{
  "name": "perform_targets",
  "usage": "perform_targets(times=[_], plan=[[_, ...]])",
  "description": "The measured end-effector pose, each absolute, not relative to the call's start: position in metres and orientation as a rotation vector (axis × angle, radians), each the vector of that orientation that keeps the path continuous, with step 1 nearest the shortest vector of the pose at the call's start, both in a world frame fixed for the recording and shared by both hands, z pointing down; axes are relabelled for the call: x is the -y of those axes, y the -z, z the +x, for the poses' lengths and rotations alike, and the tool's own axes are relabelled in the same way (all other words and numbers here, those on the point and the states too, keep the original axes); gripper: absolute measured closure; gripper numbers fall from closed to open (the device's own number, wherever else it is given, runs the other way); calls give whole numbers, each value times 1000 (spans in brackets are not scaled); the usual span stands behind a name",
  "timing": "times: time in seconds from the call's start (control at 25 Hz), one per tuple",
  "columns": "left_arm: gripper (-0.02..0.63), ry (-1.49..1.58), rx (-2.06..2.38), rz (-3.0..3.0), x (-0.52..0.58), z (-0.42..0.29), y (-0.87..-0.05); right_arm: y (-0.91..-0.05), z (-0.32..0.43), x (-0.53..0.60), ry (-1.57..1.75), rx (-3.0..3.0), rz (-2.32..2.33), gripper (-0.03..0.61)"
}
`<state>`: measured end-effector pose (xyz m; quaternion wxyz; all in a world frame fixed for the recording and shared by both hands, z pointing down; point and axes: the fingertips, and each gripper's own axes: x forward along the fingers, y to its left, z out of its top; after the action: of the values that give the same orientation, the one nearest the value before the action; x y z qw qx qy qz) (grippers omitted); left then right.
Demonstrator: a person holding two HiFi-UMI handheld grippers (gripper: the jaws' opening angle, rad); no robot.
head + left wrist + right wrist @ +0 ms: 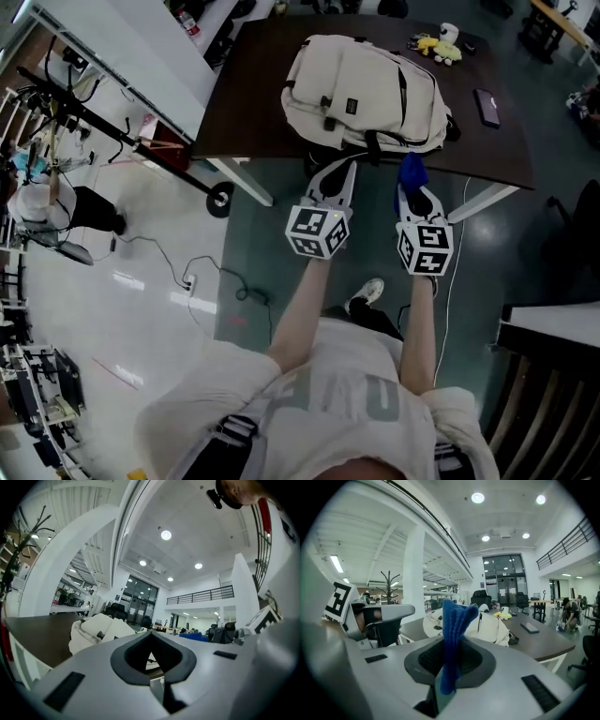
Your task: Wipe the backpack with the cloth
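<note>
**Head view.** Backpack (pixel 366 94) lies on table (pixel 262 94), near the front edge. Both grippers sit just short of that edge, clear of the bag. L gripper (pixel 339 178): jaws together, nothing between. R gripper (pixel 412 190): clamped on blue cloth (pixel 411 171), a tuft sticking out fwd. Phone (pixel 487 106) and yellow toy (pixel 439 47) lie on the table's far-right part, apart from the bag.

**L gripper view.** Jaws closed, empty; backpack ahead-left on the table.

**R gripper view.** Jaws pinch the cloth, its upper end standing free; backpack straight ahead.

**Handling (judged).** Bag: soft fabric, prob. light and slack, so it will likely dent and slide under a stroke. Steady it w/ L gripper at a strap. Cloth: limp, light, and the grip on it looks secure.
</note>
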<state>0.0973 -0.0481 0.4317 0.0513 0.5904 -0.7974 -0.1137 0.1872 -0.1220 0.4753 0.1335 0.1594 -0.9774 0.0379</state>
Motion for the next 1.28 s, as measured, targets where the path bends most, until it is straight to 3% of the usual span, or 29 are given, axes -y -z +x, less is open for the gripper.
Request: perform_targets(times=[0.12,0.4,0.64,0.88,1.28], plan=[[611,351,2441,1839,2,116,-423,-465,203,75,-28,2863,434,535],[611,194,2547,1882,-144,173,-396,-421,264,-29,-232,2952,553,535],[611,258,2611,1788,-236,189,-381,-382,300,-89,-285,3040,558,535],[611,343,2609,1772,-272,213,-376,-369,312,-147,-201,3062,458,535],[611,221,2559,1869,-297,298,-364,-378,399,-206,-142,3024,509,535]])
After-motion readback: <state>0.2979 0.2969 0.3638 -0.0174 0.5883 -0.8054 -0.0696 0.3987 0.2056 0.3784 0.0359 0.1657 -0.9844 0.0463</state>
